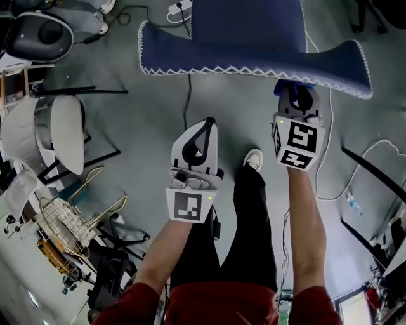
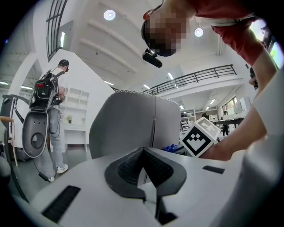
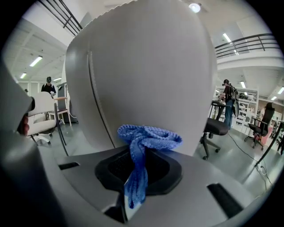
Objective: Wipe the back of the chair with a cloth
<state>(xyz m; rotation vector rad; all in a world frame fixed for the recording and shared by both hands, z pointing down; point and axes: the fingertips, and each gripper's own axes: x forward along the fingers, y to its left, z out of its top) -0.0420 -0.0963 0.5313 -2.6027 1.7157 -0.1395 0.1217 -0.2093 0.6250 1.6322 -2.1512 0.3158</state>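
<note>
Left gripper point(image 1: 206, 124) hangs just short of the chair back point(image 1: 254, 38), jaws pinched together on nothing. The back is a smooth shell with zigzag stitching along its edge. Right gripper point(image 1: 297, 95) is clamped on the blue knitted cloth point(image 3: 148, 135), which is bunched up right against that shell.

The grey floor point(image 1: 146, 114) carried everything in the head view; a black cable point(image 1: 188, 101) ran across its middle, and a white power strip point(image 1: 178, 8) lay at the top edge; a white cable point(image 1: 328, 127) trailed down the right side, with a plastic bottle point(image 1: 354, 205) lying near it; a white shoe point(image 1: 254, 158) stood at centre; a white chair point(image 1: 66, 130) and a wire basket point(image 1: 60, 219) stood at the left.
</note>
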